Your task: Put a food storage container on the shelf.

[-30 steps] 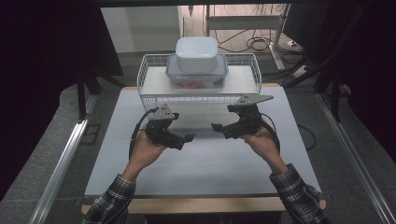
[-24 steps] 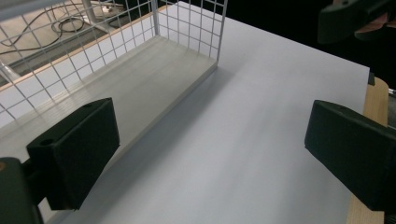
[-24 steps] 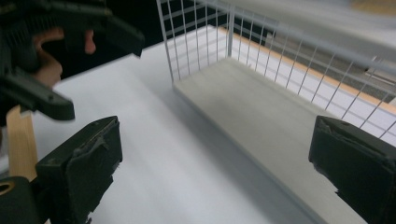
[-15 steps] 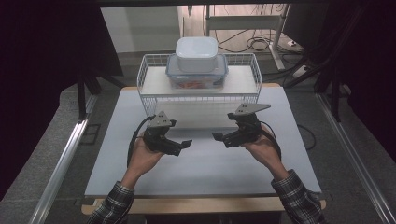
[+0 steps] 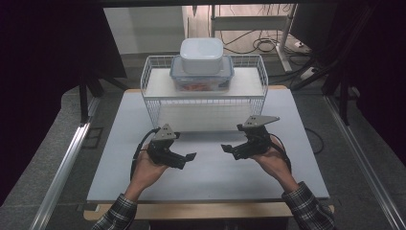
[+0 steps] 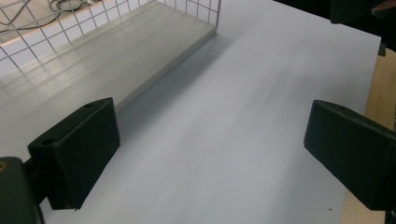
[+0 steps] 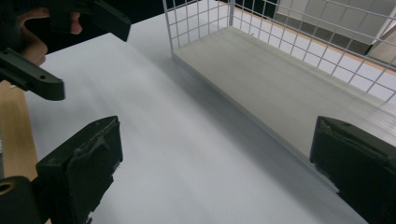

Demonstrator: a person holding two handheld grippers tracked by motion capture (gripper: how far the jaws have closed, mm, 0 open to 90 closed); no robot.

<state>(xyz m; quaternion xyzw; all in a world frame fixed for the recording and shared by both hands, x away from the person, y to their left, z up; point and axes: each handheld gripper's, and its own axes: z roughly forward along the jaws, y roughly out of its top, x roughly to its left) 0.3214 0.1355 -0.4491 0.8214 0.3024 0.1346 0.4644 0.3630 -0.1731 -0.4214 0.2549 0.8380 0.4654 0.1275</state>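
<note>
On top of the wire rack (image 5: 203, 91), at the far side of the table (image 5: 210, 167), sits a clear lidded box (image 5: 202, 79) with a white box (image 5: 201, 55) stacked on it. Just in front of the rack, the left tongs (image 5: 187, 158) and right tongs (image 5: 227, 150) hover over the table, tips facing each other, both spread wide and empty.

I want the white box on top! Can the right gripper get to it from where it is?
Probably yes: the right gripper is open and empty, and nothing covers the white box atop the wire rack.
</note>
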